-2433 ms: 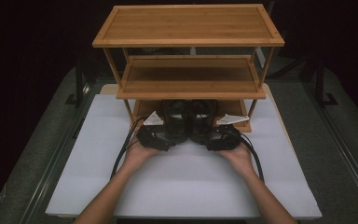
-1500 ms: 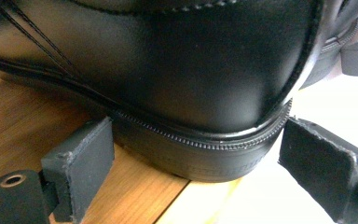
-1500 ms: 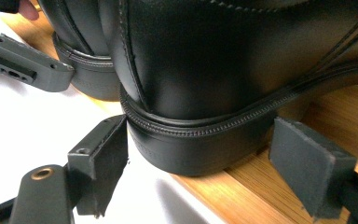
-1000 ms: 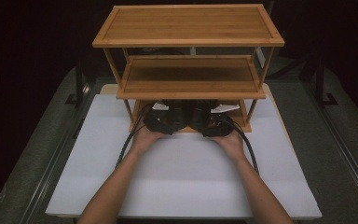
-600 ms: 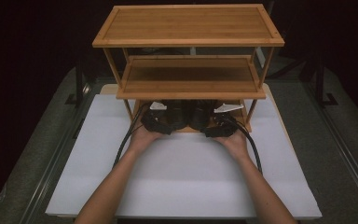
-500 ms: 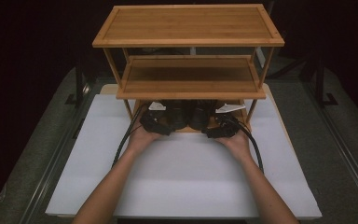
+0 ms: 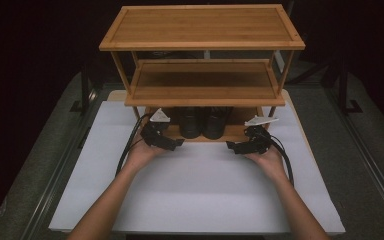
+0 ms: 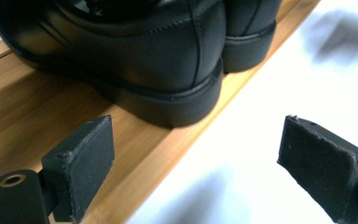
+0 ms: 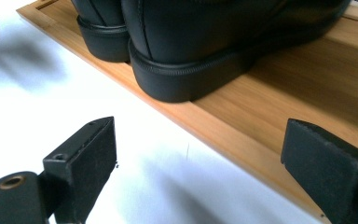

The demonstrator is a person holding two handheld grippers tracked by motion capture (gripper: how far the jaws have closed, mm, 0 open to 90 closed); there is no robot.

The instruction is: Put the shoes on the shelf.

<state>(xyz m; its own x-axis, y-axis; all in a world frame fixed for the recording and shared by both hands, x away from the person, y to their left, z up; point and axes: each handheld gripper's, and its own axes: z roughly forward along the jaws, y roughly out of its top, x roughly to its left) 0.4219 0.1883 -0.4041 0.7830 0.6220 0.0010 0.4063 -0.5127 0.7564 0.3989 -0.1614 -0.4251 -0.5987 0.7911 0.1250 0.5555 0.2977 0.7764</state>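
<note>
grippers [image 7: 166, 142] [image 7: 241, 146] now apart, jaws opened, off the 2 shoes [image 7: 203, 121].

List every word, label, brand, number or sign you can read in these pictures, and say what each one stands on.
None can be read in any view.
Black shoes: plain leather and stitching, no brand visible.
Bamboo shoe rack: bare wood, no label.
White mat: unmarked.
Left gripper and right gripper: no markings.

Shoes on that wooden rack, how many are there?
2: a left shoe and a right shoe, side by side on the rack's bottom shelf, heels facing out. No others visible.
</note>
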